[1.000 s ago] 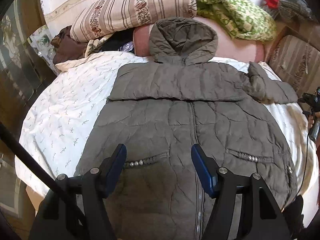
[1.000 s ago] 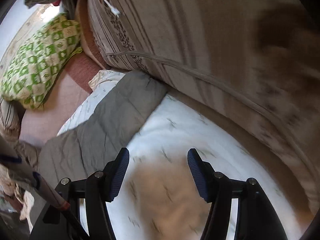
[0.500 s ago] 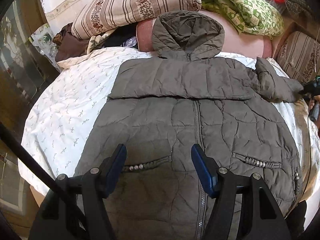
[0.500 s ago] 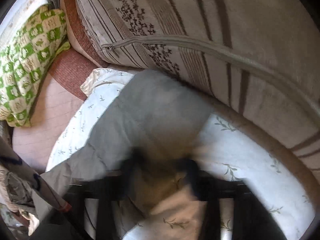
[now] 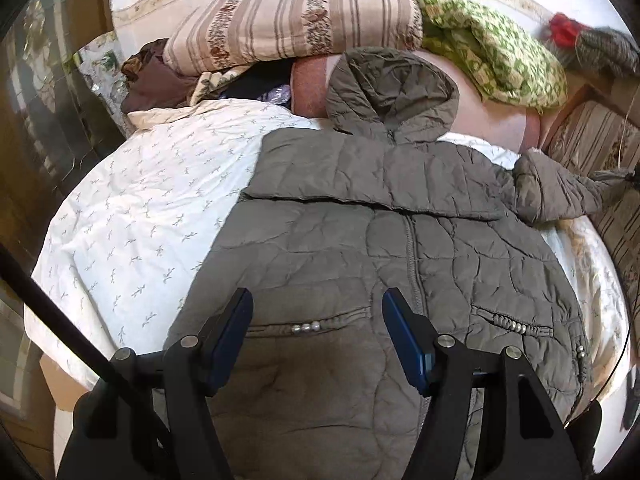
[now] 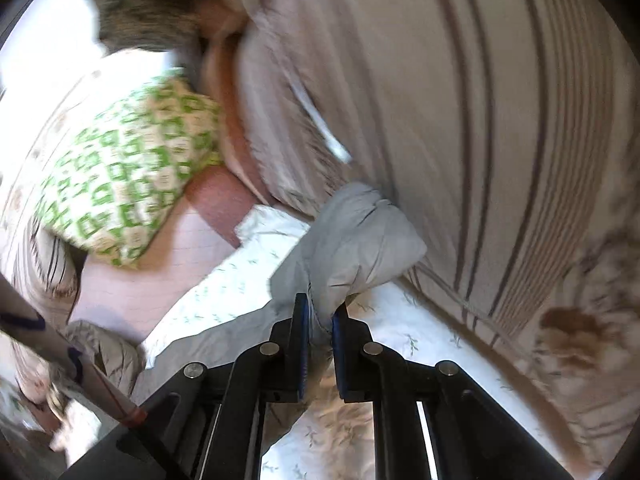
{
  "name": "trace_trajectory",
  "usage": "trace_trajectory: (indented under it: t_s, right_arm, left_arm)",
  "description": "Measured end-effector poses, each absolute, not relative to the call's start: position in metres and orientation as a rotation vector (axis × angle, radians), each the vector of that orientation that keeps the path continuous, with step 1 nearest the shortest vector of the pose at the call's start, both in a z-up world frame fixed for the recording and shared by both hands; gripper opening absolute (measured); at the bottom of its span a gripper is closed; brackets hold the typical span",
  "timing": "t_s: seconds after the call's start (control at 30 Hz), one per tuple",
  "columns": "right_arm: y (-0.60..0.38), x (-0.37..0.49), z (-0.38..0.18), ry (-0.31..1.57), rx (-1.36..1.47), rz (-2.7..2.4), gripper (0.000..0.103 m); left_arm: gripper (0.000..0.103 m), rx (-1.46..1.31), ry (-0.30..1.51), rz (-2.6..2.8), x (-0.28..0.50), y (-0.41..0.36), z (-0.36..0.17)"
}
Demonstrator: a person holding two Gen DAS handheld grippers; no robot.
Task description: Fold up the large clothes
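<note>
A grey-green quilted hooded jacket [image 5: 360,248] lies front up on the white patterned bedsheet [image 5: 140,208], its hood against the pillows. One sleeve is folded across the chest. My left gripper [image 5: 316,320] is open and empty, hovering above the jacket's lower front near a pocket. The other sleeve [image 5: 560,196] stretches to the right edge. In the right wrist view my right gripper [image 6: 320,320] is shut on the cuff of that sleeve [image 6: 352,252], lifted a little off the sheet beside a striped cushion.
A striped pillow [image 5: 292,20] and a green patterned blanket [image 5: 492,52] lie at the head of the bed on a pink bolster [image 5: 500,120]. A large striped cushion [image 6: 500,120] stands close to the right of the sleeve. Dark furniture borders the bed's left side.
My right gripper moved onto the sleeve cuff and closed on it, then lifted it. My left gripper shifted slightly over the jacket and stayed open.
</note>
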State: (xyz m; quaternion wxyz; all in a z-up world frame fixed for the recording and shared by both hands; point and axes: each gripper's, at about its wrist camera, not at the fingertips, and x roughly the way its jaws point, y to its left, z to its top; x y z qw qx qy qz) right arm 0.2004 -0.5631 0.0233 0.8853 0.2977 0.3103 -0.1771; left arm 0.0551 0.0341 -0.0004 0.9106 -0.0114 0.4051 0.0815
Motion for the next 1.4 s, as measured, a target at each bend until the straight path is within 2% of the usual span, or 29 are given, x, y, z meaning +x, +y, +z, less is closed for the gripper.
trace_trajectory:
  t_s: [0.27,0.43,0.63,0.87,0.93,1.0,1.07,1.2,1.4]
  right_arm:
    - [-0.417,0.204,0.12,0.58,0.361,-0.166,0.011]
    - [-0.317,0.203,0.133,0.596,0.285,0.041,0.011]
    - [-0.211,0.203,0.097,0.684,0.217,0.24,0.01]
    - [-0.132,0.22,0.0,0.886,0.232,0.336,0.012]
    - [-0.122,0.221,-0.025,0.949,0.248,0.353,0.021]
    - [-0.121,0.216,-0.041,0.986,0.266,0.367,0.049]
    - [-0.124,0.207,-0.047,0.976,0.271,0.363,0.061]
    - [-0.15,0.184,-0.042,0.944,0.274,0.342,0.066]
    - [-0.202,0.155,-0.034,0.913,0.323,0.302,0.067]
  left_arm:
    - [0.066,-0.1,0.828,0.206,0.029,0.076,0.001]
    - [0.066,-0.136,0.811,0.242,0.017,0.099,0.004]
    - [0.066,-0.167,0.801,0.291,0.01,0.123,0.005]
    - [0.066,-0.151,0.784,0.321,0.011,0.134,0.013]
    - [0.066,-0.143,0.778,0.316,0.014,0.134,0.016]
    - [0.067,-0.137,0.774,0.307,0.021,0.132,0.018]
    - [0.068,-0.125,0.773,0.295,0.031,0.128,0.018]
    - [0.071,-0.115,0.783,0.206,0.068,0.112,0.017]
    - [0.072,-0.14,0.843,0.021,0.149,0.078,-0.003]
